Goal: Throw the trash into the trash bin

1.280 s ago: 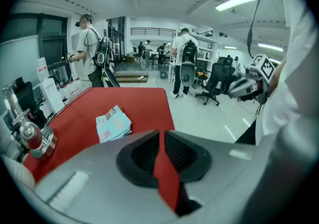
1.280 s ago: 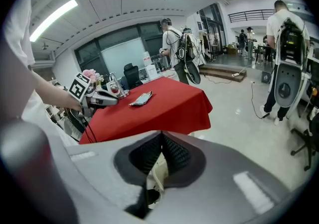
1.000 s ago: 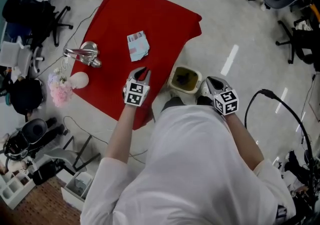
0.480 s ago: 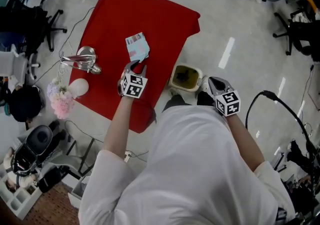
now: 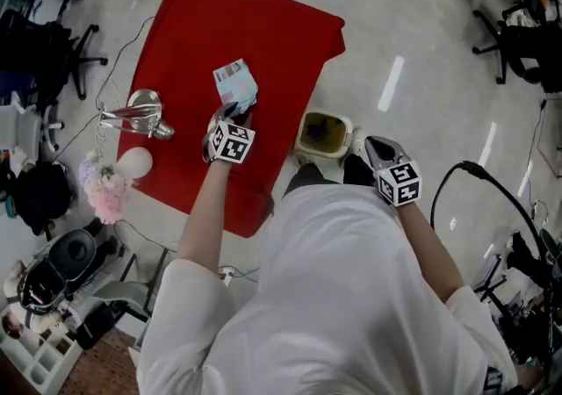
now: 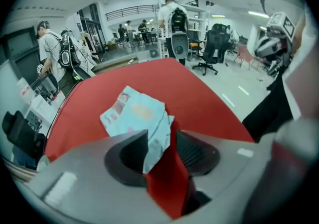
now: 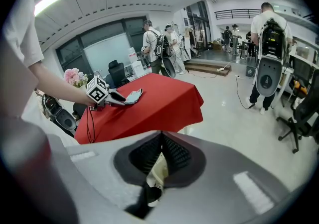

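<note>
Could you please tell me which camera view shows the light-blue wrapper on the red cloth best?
The left gripper view: the wrapper fills its centre, one corner between the left gripper's jaws, which have just been opening. The head view shows the wrapper small from above; the right gripper view, tiny and far off.

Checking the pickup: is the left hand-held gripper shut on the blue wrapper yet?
Open. The left hand-held gripper has just been opening its jaws; they stand apart around a corner of the wrapper.

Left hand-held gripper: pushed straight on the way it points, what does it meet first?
The crumpled light-blue paper wrapper on the red cloth; its corner sits between the left hand-held gripper's jaws, which have just been opening.
</note>
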